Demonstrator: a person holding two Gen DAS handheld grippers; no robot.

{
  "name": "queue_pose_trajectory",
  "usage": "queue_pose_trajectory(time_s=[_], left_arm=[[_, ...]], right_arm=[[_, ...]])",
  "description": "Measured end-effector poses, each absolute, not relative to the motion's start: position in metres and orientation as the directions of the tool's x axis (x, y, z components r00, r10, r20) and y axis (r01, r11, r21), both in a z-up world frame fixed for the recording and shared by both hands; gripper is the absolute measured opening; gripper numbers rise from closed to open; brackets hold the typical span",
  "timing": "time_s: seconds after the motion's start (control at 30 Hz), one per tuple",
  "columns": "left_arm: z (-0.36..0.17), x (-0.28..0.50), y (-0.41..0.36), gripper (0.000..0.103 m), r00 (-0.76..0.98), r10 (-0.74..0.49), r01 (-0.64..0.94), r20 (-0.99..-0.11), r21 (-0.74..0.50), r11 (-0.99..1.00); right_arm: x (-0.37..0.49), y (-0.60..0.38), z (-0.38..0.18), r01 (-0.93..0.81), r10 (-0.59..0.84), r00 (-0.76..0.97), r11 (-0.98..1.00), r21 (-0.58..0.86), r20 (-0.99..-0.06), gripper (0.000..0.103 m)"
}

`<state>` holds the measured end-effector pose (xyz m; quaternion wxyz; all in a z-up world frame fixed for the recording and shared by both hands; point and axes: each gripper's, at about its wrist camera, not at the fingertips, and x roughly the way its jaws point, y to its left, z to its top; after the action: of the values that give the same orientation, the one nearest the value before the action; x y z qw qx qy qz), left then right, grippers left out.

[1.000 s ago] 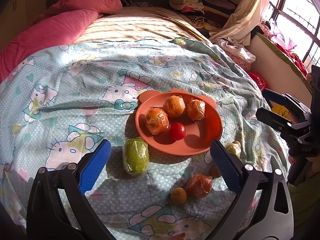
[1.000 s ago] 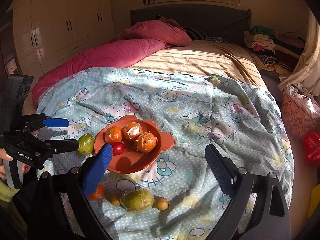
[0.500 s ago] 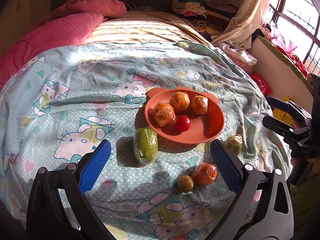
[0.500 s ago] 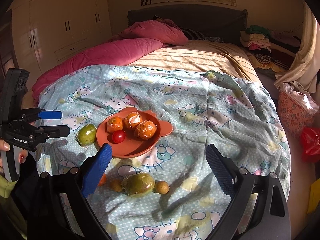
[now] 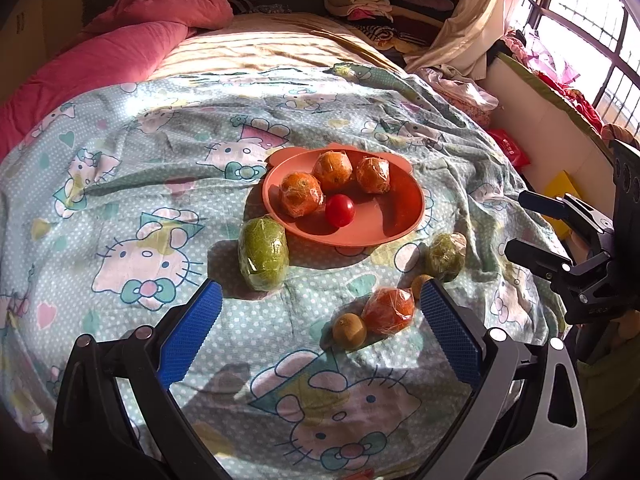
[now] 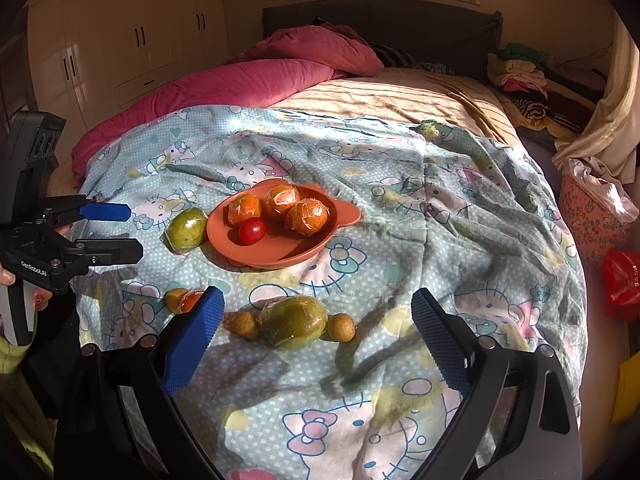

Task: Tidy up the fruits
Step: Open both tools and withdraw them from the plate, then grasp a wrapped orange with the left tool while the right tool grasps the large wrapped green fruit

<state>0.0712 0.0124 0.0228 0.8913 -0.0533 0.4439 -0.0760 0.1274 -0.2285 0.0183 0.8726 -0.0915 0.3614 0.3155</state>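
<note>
Both grippers, left (image 5: 320, 320) and right (image 6: 316, 320), hover with jaws wide and empty, so next comes picking a loose wrapped orange (image 5: 389, 311) for the plate (image 5: 400, 232).

On the bed (image 5: 160, 184) the plate (image 5: 400, 220) holds three wrapped oranges (image 5: 300, 194) behind a tomato (image 5: 339, 210), a wrapped mango (image 5: 263, 253) touching its left rim, and nearer the camera a fourth wrapped orange (image 5: 389, 310) sits between two kiwis (image 5: 349, 331).
</note>
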Motion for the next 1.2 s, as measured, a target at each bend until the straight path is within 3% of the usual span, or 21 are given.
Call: queue_pose_trajectory(time_s=[0.7,1.03,1.2], left_arm=[[-0.004,0.059,-0.036,0.093,0.513,-0.232,0.225,-0.827,-0.131,0.965],[-0.012,0.068,-0.038,0.071,0.486,-0.255,0.238,-0.836,-0.154,0.959],[-0.015,0.074,-0.043,0.058,0.474,-0.267,0.269,-0.839,-0.151,0.951]], right_arm=[[0.113,-0.230,-0.016,-0.604,0.489,0.460,0.784,0.143,-0.741,0.093],[0.116,-0.230,-0.030,-0.569,0.501,0.418,0.794,0.211,-0.758,0.079],[0.121,-0.229,-0.036,-0.543,0.511,0.394,0.800,0.255,-0.764,0.066]])
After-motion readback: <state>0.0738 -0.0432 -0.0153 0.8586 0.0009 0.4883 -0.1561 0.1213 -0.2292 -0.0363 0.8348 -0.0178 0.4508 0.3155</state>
